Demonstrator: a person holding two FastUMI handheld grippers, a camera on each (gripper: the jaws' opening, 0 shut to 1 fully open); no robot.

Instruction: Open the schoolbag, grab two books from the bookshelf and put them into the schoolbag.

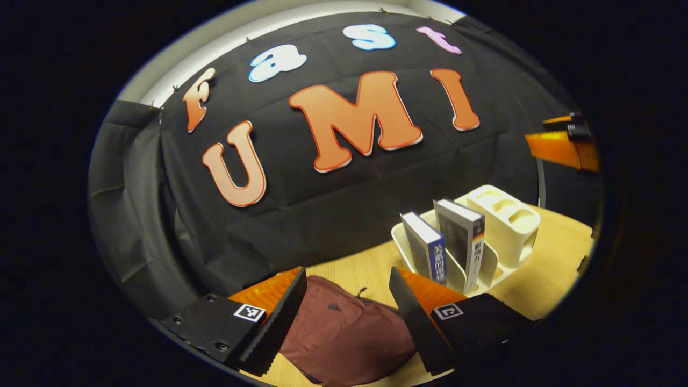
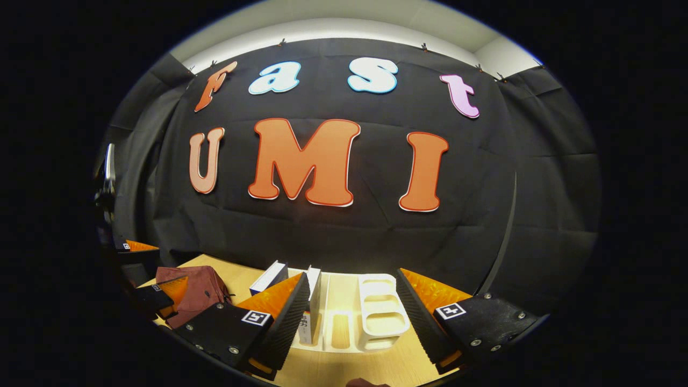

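Left gripper view, left gripper (image 1: 346, 306) spread wide above maroon schoolbag (image 1: 344, 333), right gripper (image 2: 352, 317) parted before bookshelf (image 2: 379, 312)

From my station I see a black cloth wall (image 2: 344, 236) hung across the back of the booth, creased and pinned along its top edge, with a pale wall or ceiling (image 2: 344, 21) showing above it. Below the cloth runs a light wooden table (image 1: 553, 258), its grain lit warm and yellowish. The light seems dim overall, brightest on the tabletop and the pale strip overhead.
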